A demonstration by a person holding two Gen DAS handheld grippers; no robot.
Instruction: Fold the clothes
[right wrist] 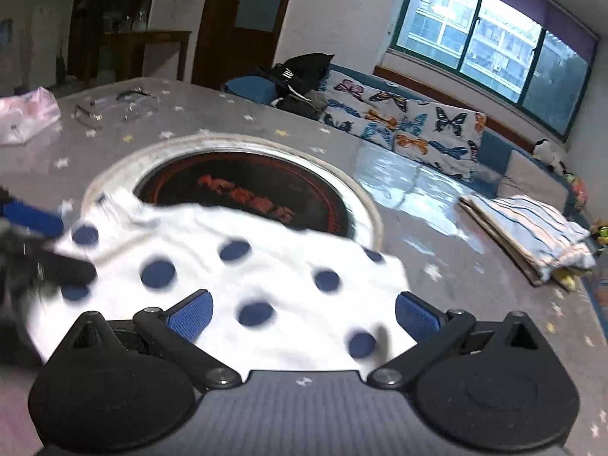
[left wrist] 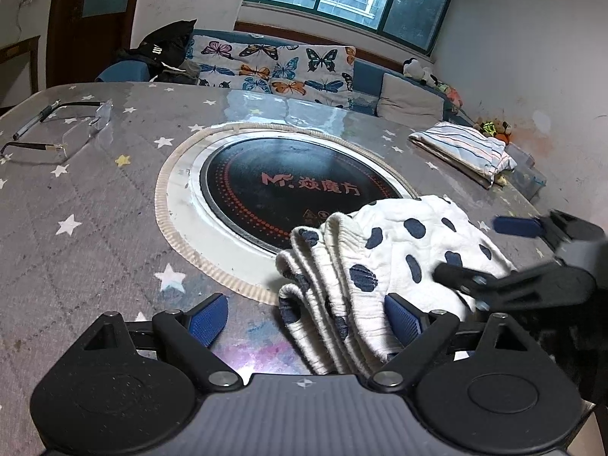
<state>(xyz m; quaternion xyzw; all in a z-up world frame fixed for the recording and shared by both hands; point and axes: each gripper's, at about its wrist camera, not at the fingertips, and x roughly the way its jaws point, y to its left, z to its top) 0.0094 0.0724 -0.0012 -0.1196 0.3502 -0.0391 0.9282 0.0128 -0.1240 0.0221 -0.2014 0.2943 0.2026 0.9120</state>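
A white garment with navy dots (left wrist: pixel 383 262) lies bunched on the grey star-print table (left wrist: pixel 95 205), partly over the round black cooktop (left wrist: pixel 288 186). Its ribbed folded edge runs between my left gripper's open blue pads (left wrist: pixel 307 317). The right gripper (left wrist: pixel 490 250) shows at the garment's right edge, fingers apart. In the right wrist view the garment (right wrist: pixel 243 266) spreads flat under my open right gripper (right wrist: pixel 304 313), image blurred. The left gripper (right wrist: pixel 41 243) shows at the left, on the garment's far edge.
A folded striped garment (left wrist: pixel 467 148) lies at the table's far right; it also shows in the right wrist view (right wrist: pixel 532 231). Glasses (left wrist: pixel 49 129) and a pen (left wrist: pixel 34 119) lie at the far left. A pink bag (right wrist: pixel 22 114) sits at the table's left. A butterfly-print sofa (left wrist: pixel 273 64) stands behind.
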